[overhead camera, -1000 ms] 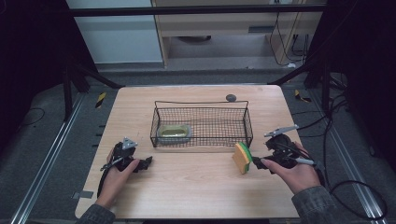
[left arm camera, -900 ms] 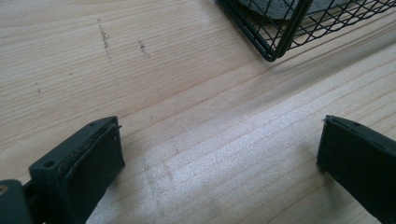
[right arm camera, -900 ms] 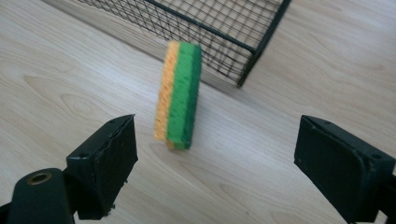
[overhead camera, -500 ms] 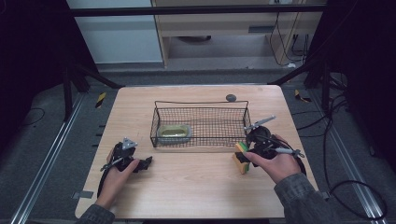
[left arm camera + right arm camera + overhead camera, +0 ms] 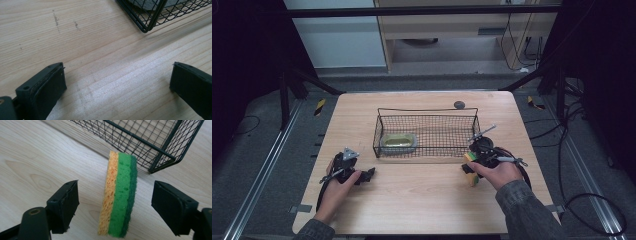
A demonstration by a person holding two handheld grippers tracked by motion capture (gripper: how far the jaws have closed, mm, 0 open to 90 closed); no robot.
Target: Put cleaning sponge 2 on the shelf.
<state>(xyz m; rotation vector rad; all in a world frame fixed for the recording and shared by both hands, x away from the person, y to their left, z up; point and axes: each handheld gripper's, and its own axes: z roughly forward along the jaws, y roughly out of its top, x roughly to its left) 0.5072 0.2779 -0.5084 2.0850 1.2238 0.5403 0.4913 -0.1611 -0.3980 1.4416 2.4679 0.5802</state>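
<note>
Right gripper (image 5: 113, 202) wide open, straddling upright sponge (image 5: 120, 195) at frame centre, no contact. Grasp pending: squeeze, then lift toward basket (image 5: 160, 147), upper right. Left gripper (image 5: 117, 85) open, idle.

From above, your right hand (image 5: 498, 172) hides most of the sponge (image 5: 470, 167); the basket's (image 5: 427, 112) greenish item (image 5: 399, 142) is perhaps another sponge.

Bright even tabletop light, dark surroundings, soft shadows, slight blur
</note>
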